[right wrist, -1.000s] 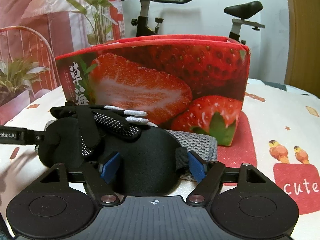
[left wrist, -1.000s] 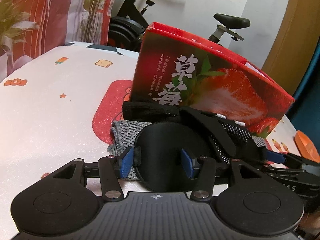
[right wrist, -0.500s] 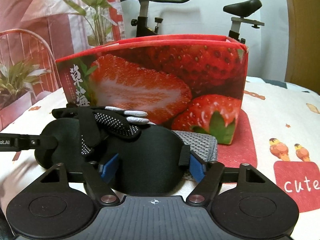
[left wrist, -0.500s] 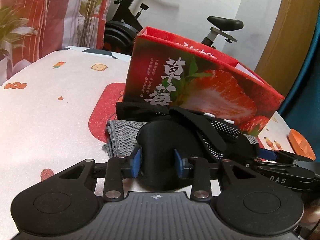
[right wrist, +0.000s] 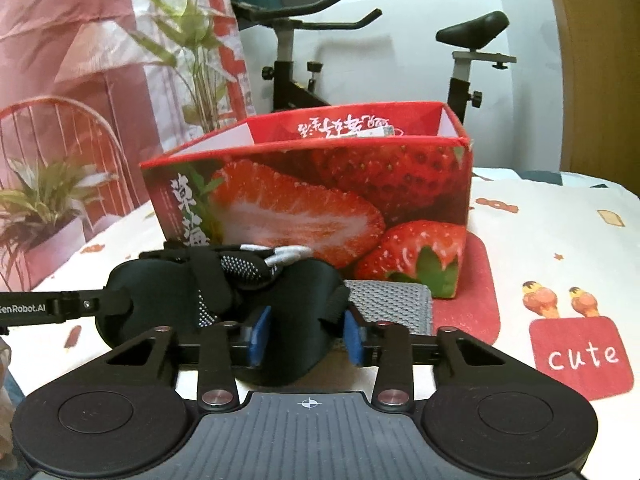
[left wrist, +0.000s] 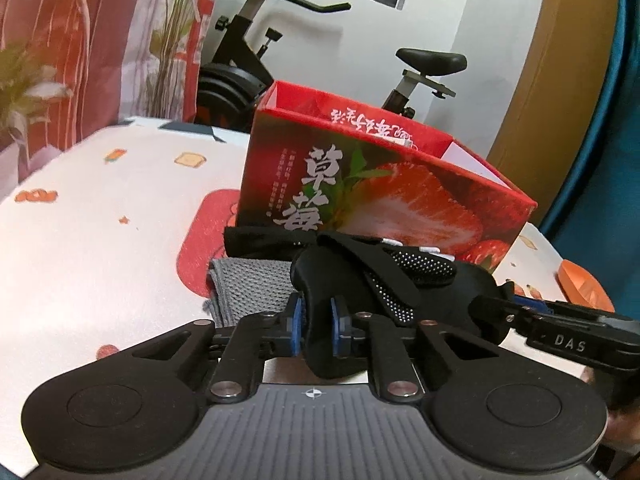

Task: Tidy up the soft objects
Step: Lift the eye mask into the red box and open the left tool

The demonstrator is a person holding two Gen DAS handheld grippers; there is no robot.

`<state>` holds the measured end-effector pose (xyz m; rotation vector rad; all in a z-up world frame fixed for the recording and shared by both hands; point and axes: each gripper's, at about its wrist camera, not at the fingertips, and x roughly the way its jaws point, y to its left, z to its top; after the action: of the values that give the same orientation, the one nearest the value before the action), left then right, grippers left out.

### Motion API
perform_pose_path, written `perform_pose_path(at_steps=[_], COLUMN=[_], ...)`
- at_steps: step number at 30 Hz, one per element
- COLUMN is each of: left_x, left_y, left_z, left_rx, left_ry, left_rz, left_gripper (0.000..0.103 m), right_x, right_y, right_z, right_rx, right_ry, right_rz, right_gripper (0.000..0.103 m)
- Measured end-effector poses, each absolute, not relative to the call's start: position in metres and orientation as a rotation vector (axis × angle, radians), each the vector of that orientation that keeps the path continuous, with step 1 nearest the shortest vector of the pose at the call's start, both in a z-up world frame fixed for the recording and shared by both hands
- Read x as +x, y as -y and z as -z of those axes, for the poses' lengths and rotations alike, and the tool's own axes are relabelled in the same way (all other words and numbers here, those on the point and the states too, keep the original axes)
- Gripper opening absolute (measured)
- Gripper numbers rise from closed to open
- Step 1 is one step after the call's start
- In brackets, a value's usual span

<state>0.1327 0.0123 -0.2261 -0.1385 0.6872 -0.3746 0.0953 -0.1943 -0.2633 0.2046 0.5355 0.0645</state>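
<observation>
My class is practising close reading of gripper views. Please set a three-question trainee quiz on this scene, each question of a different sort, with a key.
1. True or false: the strawberry box is open at the top.
2. Which item lies on the eye mask? A) dotted glove B) sock C) scarf
3. Fill in: the grey cloth lies under the ____.

Key: 1 true. 2 A. 3 eye mask. The left gripper and right gripper each pinch one end of it.

I count 1 black eye mask (right wrist: 296, 320), 1 dotted glove (left wrist: 416, 270), 1 grey cloth (right wrist: 392, 304), 1 strawberry box (right wrist: 320, 208), 1 exercise bike (right wrist: 292, 80), 2 grippers: left (left wrist: 315, 326), right (right wrist: 307, 336)
</observation>
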Motion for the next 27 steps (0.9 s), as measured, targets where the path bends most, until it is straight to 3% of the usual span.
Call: perform_pose_path(at_steps=[2, 8, 27], left_x=[0.129, 0.119, 0.102], left_y=[-0.011, -0.013, -0.026], left_z=[0.223, 0.214, 0.158], left_rx=[-0.12, -0.113, -0.128], left_ry=[-0.676, -0.659, -0.427], left_rz=[0.368, 0.375, 0.346], left_gripper=[0.013, 0.011, 0.01], right_x=[0.09, 0.077, 0.063], right_y=[0.194, 0.194, 0.187], right_z=[0.259, 0.253, 0.195], right_rx=[0.204, 0.212, 0.145], right_ry=[-0.525, -0.518, -0.325], right_rz=[-0.067, -0.09, -0.142], right_gripper=[0.023, 0.016, 0.014])
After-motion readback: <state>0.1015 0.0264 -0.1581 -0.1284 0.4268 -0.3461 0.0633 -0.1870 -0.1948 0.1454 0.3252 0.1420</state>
